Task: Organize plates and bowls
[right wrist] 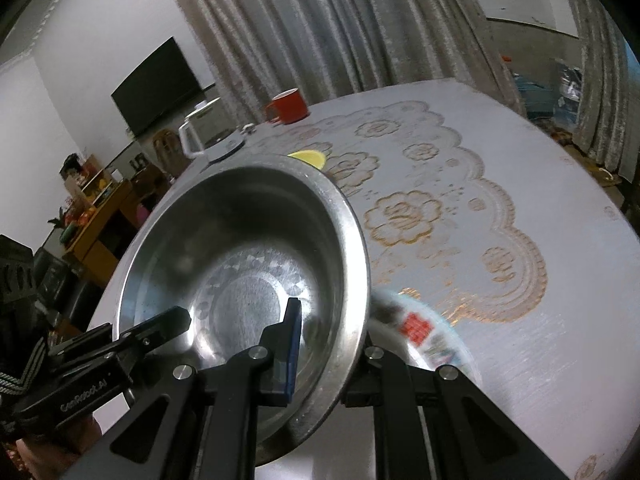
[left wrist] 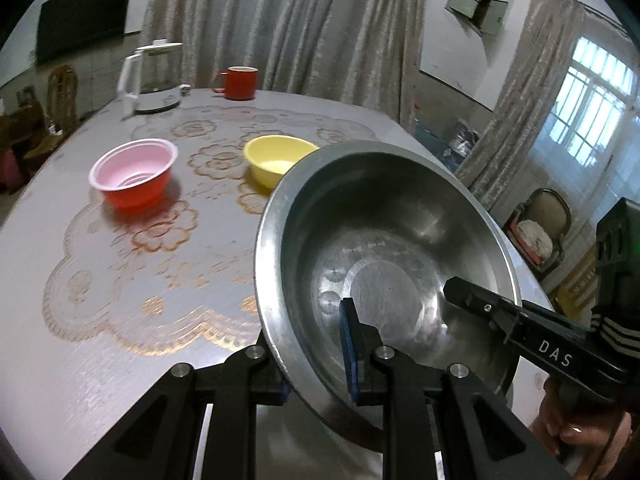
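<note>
A large steel bowl (left wrist: 384, 248) is held tilted above the table by both grippers. My left gripper (left wrist: 316, 356) is shut on its near-left rim, one finger inside and one outside. My right gripper (right wrist: 328, 344) is shut on the opposite rim (right wrist: 352, 280); it also shows in the left wrist view (left wrist: 480, 304). A pink-lined red bowl (left wrist: 134, 176) and a yellow bowl (left wrist: 276, 162) stand on the table beyond. A patterned plate (right wrist: 424, 332) lies on the table just under the steel bowl's right side, blurred.
The round table (left wrist: 80, 280) has a lace-pattern cloth. A red mug (left wrist: 239, 82) and a white kettle (left wrist: 154, 78) stand at its far edge. Curtains hang behind; chairs and a shelf stand around the table.
</note>
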Demonstrator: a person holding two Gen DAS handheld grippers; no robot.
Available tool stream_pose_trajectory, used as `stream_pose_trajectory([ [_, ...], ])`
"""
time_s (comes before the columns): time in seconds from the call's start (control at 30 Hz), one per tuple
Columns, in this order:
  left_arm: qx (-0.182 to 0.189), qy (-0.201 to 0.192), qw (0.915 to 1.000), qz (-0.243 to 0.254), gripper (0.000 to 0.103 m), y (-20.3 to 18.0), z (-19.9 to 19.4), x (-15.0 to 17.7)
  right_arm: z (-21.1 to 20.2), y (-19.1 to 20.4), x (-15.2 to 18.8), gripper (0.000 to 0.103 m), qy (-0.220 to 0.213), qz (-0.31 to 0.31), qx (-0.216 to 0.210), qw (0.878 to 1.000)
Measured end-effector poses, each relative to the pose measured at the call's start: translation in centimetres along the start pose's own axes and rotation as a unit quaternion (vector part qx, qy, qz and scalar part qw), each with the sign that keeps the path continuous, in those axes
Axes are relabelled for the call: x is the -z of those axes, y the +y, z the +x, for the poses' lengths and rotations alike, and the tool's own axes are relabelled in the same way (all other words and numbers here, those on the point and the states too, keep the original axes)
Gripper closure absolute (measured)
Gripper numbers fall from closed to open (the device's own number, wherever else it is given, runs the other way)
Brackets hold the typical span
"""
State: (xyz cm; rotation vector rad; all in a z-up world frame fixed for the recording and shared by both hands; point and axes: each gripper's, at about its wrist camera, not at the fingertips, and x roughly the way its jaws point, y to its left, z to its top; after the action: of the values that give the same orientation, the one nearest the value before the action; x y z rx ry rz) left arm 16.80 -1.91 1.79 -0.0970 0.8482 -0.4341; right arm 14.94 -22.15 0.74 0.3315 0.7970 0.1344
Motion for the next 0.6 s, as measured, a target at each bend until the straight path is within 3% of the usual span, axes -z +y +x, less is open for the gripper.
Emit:
stream_pose_trajectory([
  [0.6, -0.034, -0.003, 0.9974, -0.063, 0.083, 6.8, -3.4, 3.6, 2.4, 7.1, 2.0, 0.089, 0.048, -0.047, -0.033, 0.997],
])
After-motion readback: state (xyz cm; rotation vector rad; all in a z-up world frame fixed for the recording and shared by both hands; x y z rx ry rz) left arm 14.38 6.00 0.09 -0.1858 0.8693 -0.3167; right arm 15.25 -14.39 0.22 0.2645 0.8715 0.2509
